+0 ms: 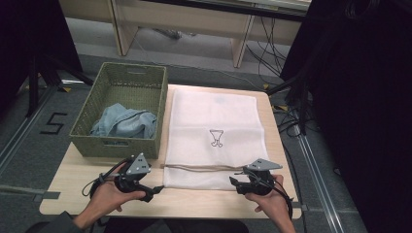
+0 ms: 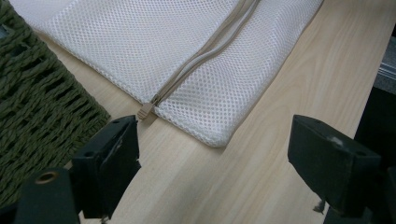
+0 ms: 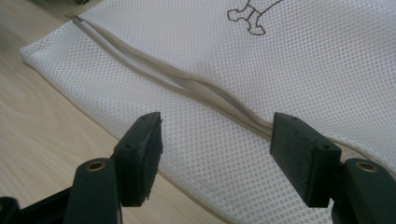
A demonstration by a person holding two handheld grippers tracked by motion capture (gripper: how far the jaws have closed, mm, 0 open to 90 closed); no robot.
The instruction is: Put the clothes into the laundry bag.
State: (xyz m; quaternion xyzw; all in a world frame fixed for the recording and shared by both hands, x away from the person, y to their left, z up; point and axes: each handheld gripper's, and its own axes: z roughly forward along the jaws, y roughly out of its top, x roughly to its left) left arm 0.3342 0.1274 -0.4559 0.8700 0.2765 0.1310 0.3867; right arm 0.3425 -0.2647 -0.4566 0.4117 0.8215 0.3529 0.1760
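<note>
A white mesh laundry bag lies flat on the wooden table, with a beige zipper running along its near end and a small line drawing in its middle. My left gripper hovers open at the bag's near left corner; in the left gripper view the zipper pull lies just off the left jaw's tip. My right gripper is open over the bag's near right edge, and the zipper bulges slightly ahead of its jaws. Nothing is between either pair of jaws.
A green woven basket stands at the table's left, holding a crumpled light blue garment. Its wall is close to my left gripper. Cables and black stands sit on the floor to the right.
</note>
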